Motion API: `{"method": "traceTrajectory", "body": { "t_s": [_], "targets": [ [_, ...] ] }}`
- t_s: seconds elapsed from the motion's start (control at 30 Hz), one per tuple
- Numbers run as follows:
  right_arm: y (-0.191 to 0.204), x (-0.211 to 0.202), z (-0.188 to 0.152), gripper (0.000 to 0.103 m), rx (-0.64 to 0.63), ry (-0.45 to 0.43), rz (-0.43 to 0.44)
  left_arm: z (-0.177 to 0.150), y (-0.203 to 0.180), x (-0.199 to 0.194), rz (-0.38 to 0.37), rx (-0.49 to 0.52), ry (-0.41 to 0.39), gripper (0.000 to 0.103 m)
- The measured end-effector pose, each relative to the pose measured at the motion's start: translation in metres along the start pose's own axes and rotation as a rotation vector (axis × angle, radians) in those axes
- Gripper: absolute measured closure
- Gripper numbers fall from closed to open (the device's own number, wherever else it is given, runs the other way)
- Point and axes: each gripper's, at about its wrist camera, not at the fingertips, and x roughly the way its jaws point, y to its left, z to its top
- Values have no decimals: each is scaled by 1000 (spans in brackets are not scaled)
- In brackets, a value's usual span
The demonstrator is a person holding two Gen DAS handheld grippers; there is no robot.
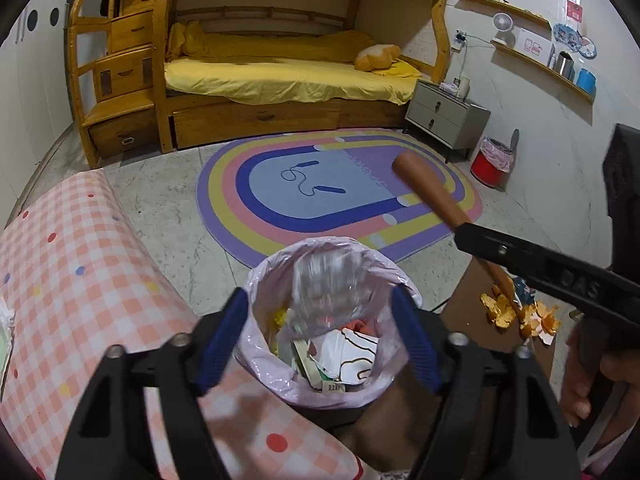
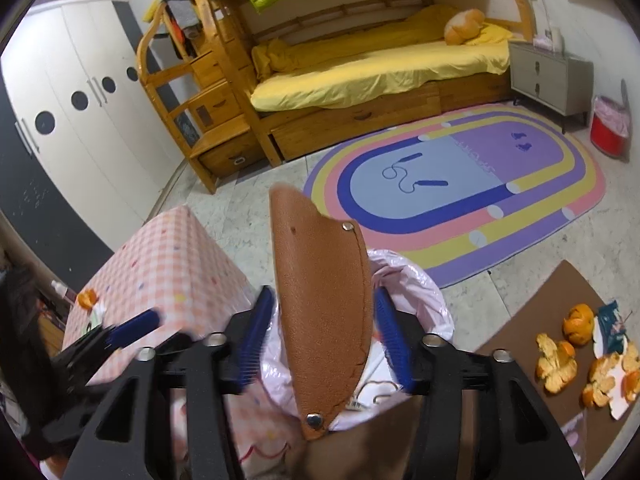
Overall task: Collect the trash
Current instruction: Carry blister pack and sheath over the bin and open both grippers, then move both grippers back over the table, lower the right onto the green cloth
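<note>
A small bin with a pink liner (image 1: 256, 280) stands on the floor right under my left gripper (image 1: 320, 340). It holds paper scraps and wrappers. A blurred clear plastic piece (image 1: 328, 280) hangs over its mouth, beyond the pads, with the wide-apart blue pads touching nothing. My right gripper (image 2: 324, 340) is above the same liner (image 2: 420, 296). A brown leather sheath (image 2: 320, 312) stands upright between its pads, with thin gaps on both sides. In the left wrist view the sheath (image 1: 424, 192) sticks out past the right gripper's black finger (image 1: 520, 260).
A pink checked table (image 1: 80, 280) is at the left of the bin. Orange peels (image 2: 560, 360) and a paper scrap lie on a brown mat (image 2: 552, 304) at the right. A rainbow rug (image 1: 340, 192), a bunk bed, a nightstand and a red bin (image 1: 490, 164) lie beyond. A hand (image 1: 580, 392) grips the right tool.
</note>
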Motion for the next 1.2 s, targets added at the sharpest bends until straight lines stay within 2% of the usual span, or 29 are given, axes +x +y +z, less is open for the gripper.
{"method": "traceTrajectory", "body": {
  "t_s": [0.1, 0.27, 0.43, 0.6, 0.83, 0.97, 1.13, 1.2],
  "targets": [
    [-6, 9, -1, 32, 43, 20, -3, -5, 10, -10, 51, 4, -2, 28],
    [-4, -6, -12, 32, 52, 12, -6, -17, 31, -35, 152, -28, -15, 28],
    [9, -26, -18, 32, 32, -12, 14, -29, 53, -62, 194, -94, -14, 28],
    [39, -45, -24, 32, -44, -27, 38, -44, 71, -94, 238, -132, -33, 28],
    [111, -58, -38, 32, -248, -23, 99, -74, 102, -142, 325, -185, -61, 28],
    [159, -43, -51, 38, -347, 17, 156, -91, 132, -167, 393, -237, -65, 27],
    [207, -23, -63, 55, -416, 56, 215, -113, 173, -198, 489, -308, -78, 27],
    [226, -14, -67, 65, -446, 72, 243, -121, 189, -208, 537, -324, -76, 27]
  ]
}}
